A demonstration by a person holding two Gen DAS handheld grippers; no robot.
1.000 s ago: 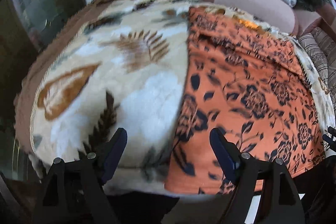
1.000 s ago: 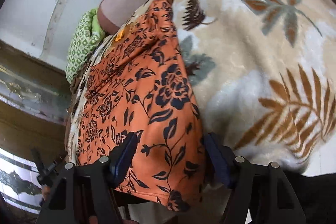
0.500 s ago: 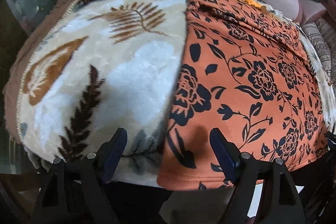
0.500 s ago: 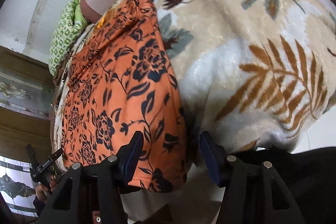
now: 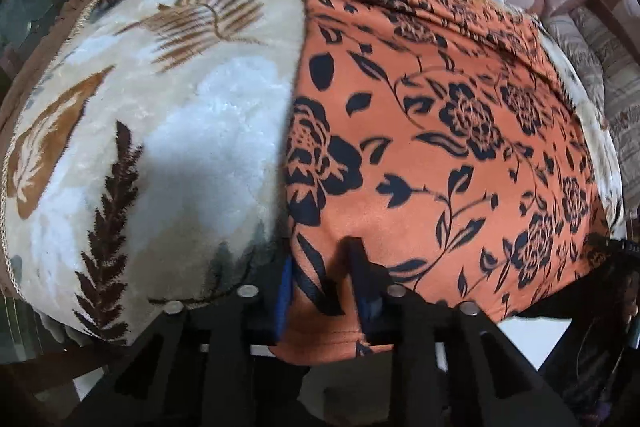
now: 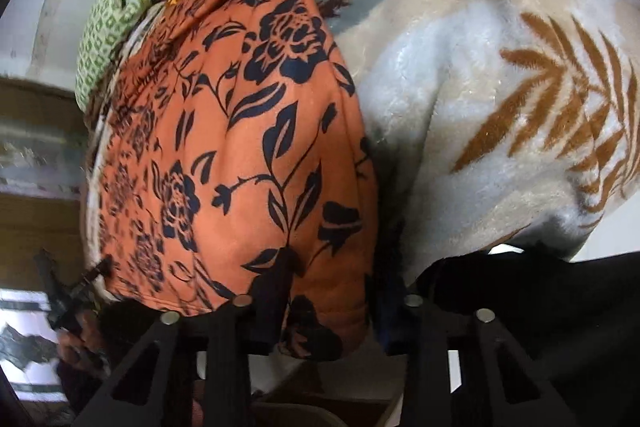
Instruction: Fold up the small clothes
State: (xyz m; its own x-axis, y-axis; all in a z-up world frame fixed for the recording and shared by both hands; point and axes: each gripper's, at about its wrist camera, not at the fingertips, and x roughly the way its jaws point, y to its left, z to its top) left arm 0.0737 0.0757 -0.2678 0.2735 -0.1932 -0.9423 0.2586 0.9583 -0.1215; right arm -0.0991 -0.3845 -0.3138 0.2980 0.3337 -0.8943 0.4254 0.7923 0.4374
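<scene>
Orange floral cloth (image 5: 440,131), soft and limp, is bunching as the just-closing left tongs (image 5: 320,283) and right tongs (image 6: 328,303) are clamping its near-edge corners on the bed blanket (image 5: 180,147).

Orange floral cloth on a leafy cream blanket

The cloth (image 5: 440,155) is orange with black roses, leaves and vines. Under it, the blanket (image 5: 180,131) is cream and white with brown fern fronds, grey-green leaves and a brown border. Beyond the blanket, a green-and-white patterned pillow (image 6: 104,39).

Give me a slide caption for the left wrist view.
Left gripper pinching the near hem corner of an orange flowered cloth on a leaf-print blanket.
</scene>
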